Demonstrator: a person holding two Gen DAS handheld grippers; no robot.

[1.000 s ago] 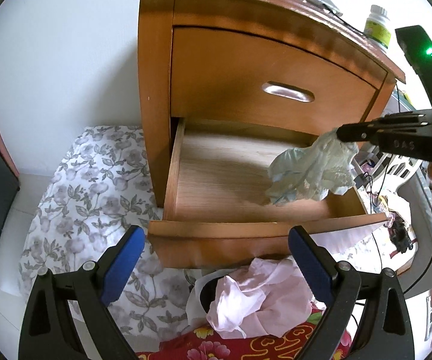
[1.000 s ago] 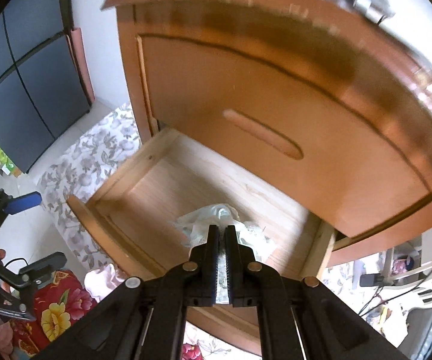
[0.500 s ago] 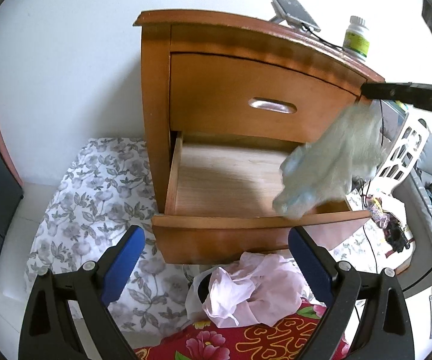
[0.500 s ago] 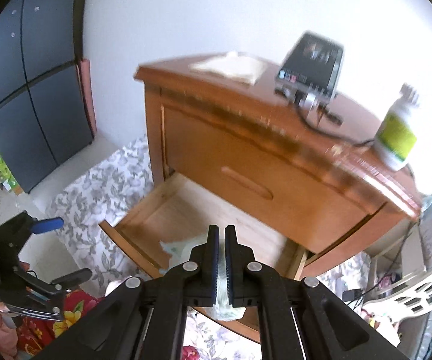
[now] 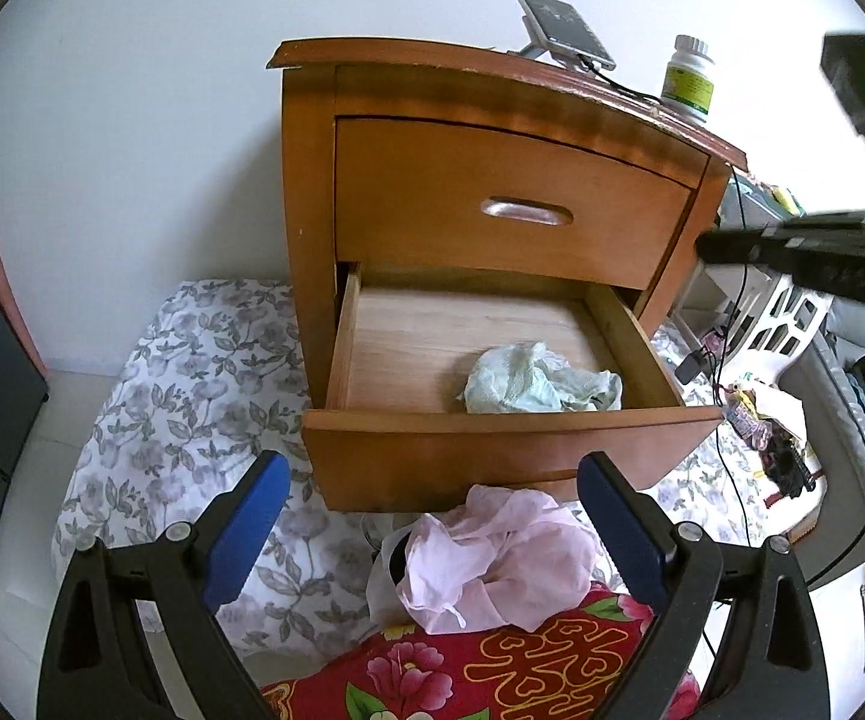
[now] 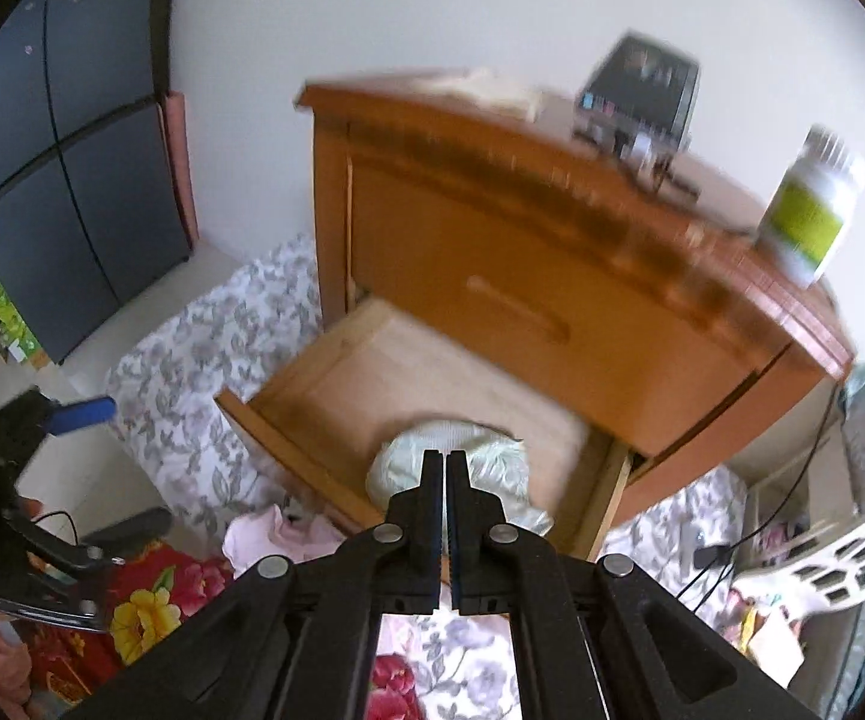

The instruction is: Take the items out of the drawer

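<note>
Pale green cloth (image 5: 540, 387) has dropped back into the open drawer (image 5: 492, 429).
Our right hand-held gripper (image 6: 447, 462) has risen, closed and empty; our left hand-held gripper (image 5: 431, 468) gapes wide. We likely need to regrasp.

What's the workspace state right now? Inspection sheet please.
Surface: wooden nightstand, lower drawer pulled open, upper one shut.
Job's things: pale green cloth crumpled inside the drawer, unheld; pink garment on the floor in front.
Clutter: pill bottle and phone on a stand on the nightstand top.
Grippers: left gripper open, empty; right gripper shut, nothing between its pads.
Cables: black cable hanging right of the nightstand.
Surroundings: floral sheet, red floral fabric, white wall.
</note>
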